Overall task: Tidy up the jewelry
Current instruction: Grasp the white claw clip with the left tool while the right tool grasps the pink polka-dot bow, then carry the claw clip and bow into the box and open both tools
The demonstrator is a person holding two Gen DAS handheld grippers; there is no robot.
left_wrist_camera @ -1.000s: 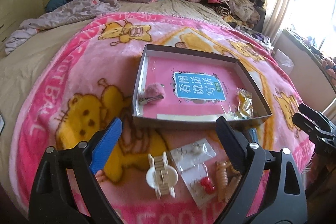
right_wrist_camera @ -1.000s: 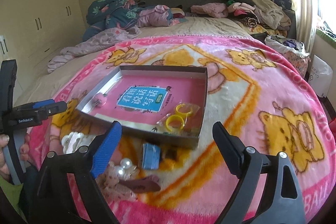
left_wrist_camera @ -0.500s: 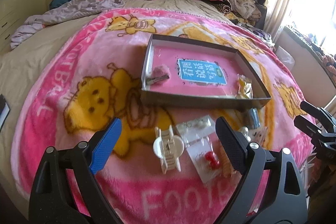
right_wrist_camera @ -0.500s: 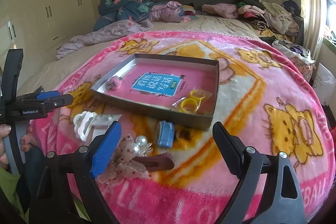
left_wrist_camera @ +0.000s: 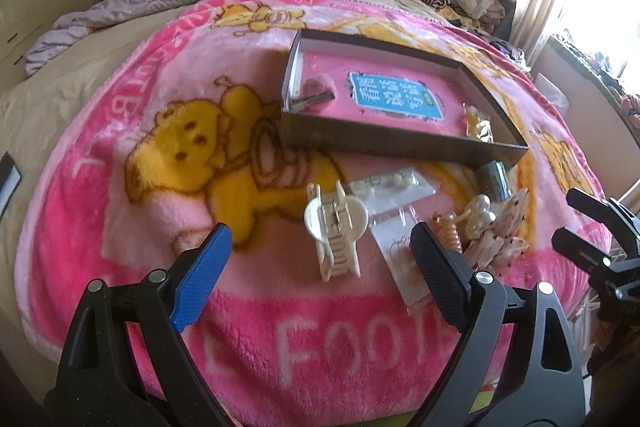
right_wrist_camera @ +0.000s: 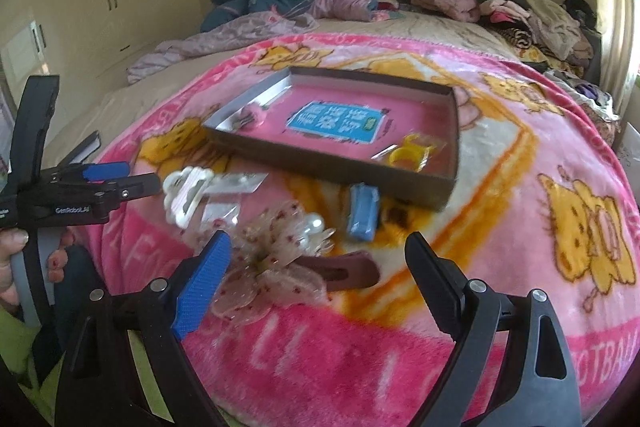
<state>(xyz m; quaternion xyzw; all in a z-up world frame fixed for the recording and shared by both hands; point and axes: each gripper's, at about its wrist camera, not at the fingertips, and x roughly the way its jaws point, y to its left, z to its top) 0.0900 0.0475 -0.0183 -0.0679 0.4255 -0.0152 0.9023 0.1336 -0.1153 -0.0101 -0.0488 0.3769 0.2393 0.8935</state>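
the left gripper (left_wrist_camera: 320,273) gapes wide and empty above a white claw clip (left_wrist_camera: 335,229) near the blanket's (left_wrist_camera: 100,163) front edge. behind it sits the shallow box (left_wrist_camera: 384,143). right gripper (right_wrist_camera: 316,273) spreads wide over a floral bow clip (right_wrist_camera: 276,251).

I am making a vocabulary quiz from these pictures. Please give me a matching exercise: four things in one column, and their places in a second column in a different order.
Things:
1. white claw clip
2. yellow rings in a bag
3. blue clip
4. fluffy pink hair clip

Places:
A. inside the box, right end
B. on the blanket, ahead of the left gripper
C. inside the box, left end
D. on the blanket, just outside the box's front wall

Pairs: 1-B, 2-A, 3-D, 4-C
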